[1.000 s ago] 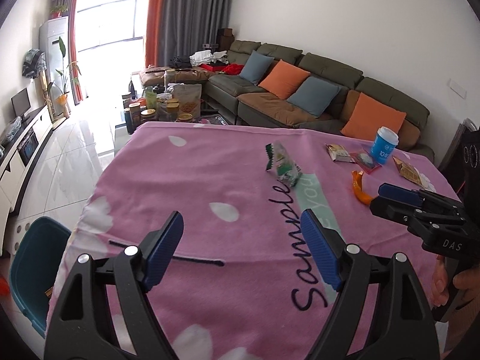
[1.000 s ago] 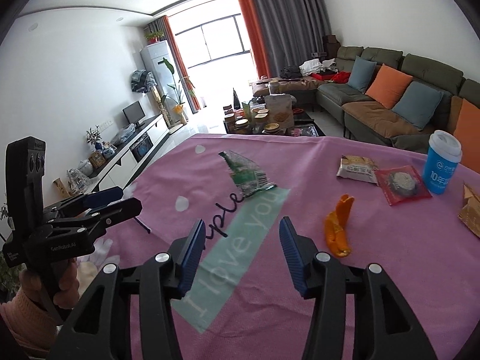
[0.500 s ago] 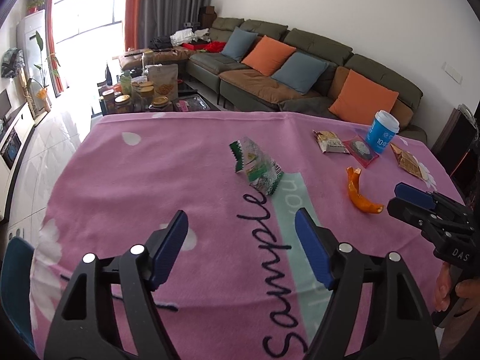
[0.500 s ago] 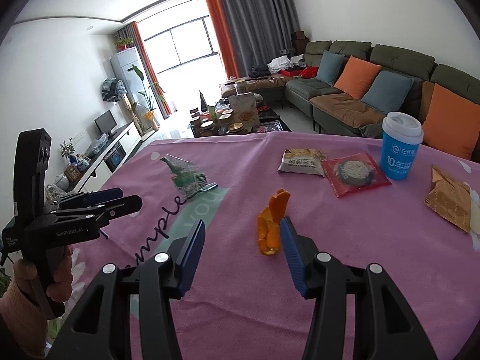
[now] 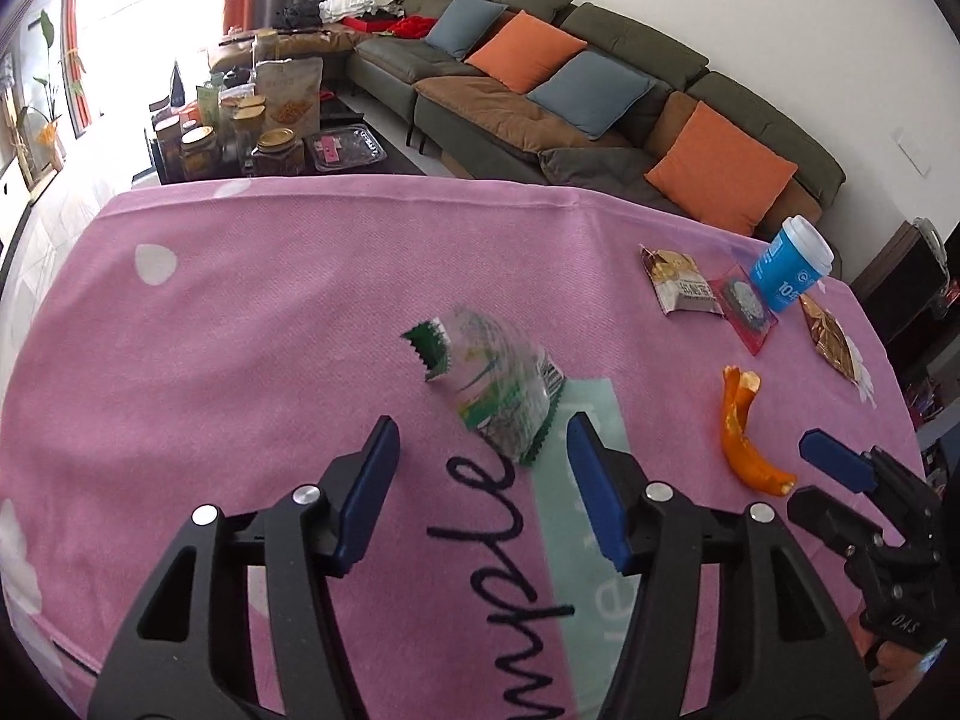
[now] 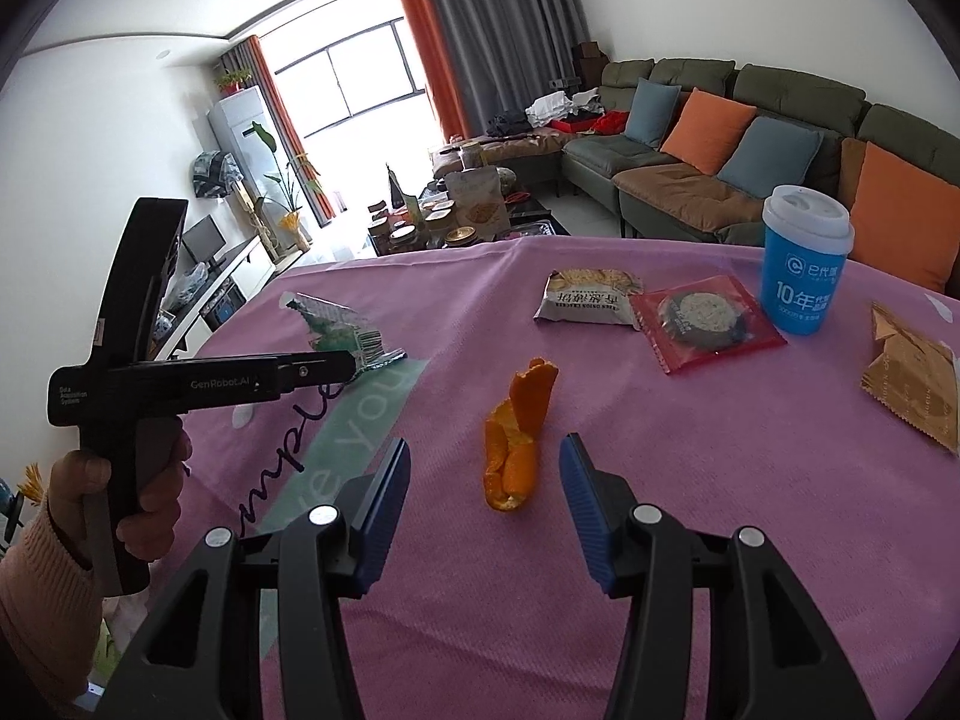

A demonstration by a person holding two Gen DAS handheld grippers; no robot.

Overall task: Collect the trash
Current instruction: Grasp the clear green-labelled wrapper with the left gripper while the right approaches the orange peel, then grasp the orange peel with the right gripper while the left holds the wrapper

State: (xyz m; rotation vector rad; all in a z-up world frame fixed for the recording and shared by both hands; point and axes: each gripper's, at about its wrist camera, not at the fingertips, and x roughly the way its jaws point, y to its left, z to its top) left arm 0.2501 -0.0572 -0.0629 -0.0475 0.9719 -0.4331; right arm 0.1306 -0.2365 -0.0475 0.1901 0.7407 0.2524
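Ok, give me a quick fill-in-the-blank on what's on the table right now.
1. The orange peel lies ahead of the ____ gripper's open jaws.
2. The left gripper points at a crumpled ____-and-clear wrapper.
3. The lidded cup is ____ with white print.
4. The tablecloth is ____.

Missing words: right; green; blue; pink

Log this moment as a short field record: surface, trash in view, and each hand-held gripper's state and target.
surface: pink tablecloth
trash: green wrapper; orange peel; cracker packet; red biscuit packet; blue paper cup; brown packet
left hand-held gripper: open, jaws just been closing, nothing between them, just short of the green wrapper
right hand-held gripper: open, lined up on the orange peel, not touching
collected: nothing yet
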